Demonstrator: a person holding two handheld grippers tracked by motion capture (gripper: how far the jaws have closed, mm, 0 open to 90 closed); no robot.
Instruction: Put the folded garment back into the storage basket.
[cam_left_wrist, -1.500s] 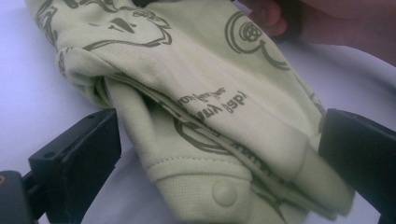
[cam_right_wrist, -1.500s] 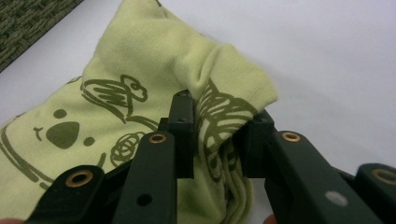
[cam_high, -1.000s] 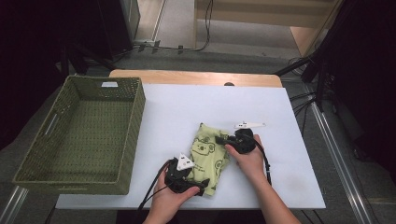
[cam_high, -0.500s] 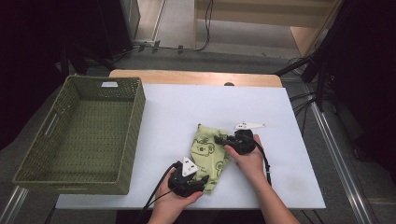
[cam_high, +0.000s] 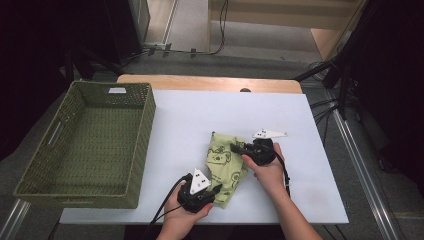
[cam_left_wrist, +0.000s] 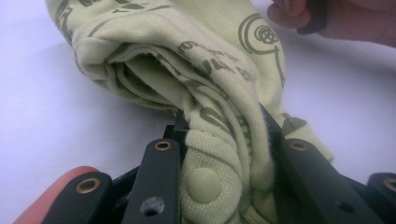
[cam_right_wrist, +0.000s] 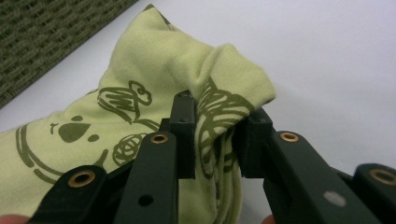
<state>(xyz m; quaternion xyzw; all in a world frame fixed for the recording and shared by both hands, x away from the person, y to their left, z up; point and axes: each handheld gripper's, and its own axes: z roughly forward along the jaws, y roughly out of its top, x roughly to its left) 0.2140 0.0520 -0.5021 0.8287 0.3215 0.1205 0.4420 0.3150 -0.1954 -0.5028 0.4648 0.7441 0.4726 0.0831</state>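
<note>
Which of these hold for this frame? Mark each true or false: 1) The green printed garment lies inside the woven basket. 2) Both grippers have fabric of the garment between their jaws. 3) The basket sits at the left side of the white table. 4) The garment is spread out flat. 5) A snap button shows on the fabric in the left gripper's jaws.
1) False. The garment lies on the white table, beside the basket.
2) True. The left gripper, whose jaws have just been closing, pinches the near end; the right gripper clamps a fold.
3) True.
4) False. It is folded and bunched into a bundle.
5) True. The snap button sits between the jaws.
</note>
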